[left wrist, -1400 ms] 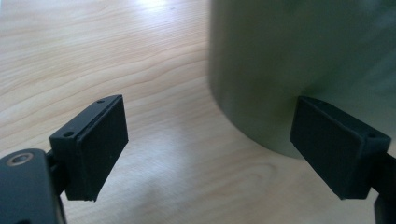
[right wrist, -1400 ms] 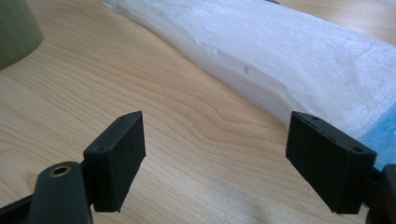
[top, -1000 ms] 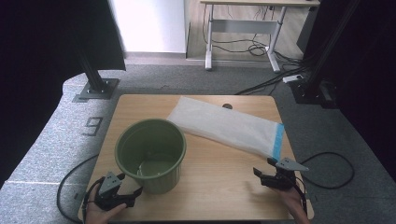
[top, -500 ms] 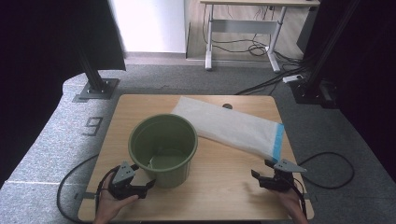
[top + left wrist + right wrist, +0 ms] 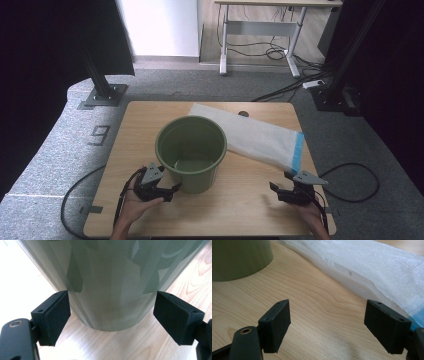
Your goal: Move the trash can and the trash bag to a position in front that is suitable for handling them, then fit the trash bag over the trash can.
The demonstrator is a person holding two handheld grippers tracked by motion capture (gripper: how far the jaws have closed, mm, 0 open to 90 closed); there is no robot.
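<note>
A dark green bucket point(image 5: 197, 181) stands upright and empty at the middle of the wooden table point(image 5: 145, 120). My left gripper point(image 5: 172, 189) is open at its near-left side. In the left gripper view the bucket's base point(image 5: 112, 285) sits between the two spread jaws of that gripper point(image 5: 111, 312), close to both. A white plastic bag point(image 5: 250, 135) with a blue end strip lies flat behind and to the right of the bucket. My right gripper point(image 5: 281, 181) rests open near the table's front right, just short of the bag's blue end. Between its jaws point(image 5: 327, 317) is bare wood.
Cables trail from both grippers off the table's front. The bag point(image 5: 374, 267) and the bucket point(image 5: 239, 257) lie ahead of the right gripper. Beyond the table are grey floor, black stand bases, dark curtains and a desk frame.
The bucket has slid right and a little away, from the table's left part to its middle. My left gripper has moved right with it. The right gripper has barely moved.
</note>
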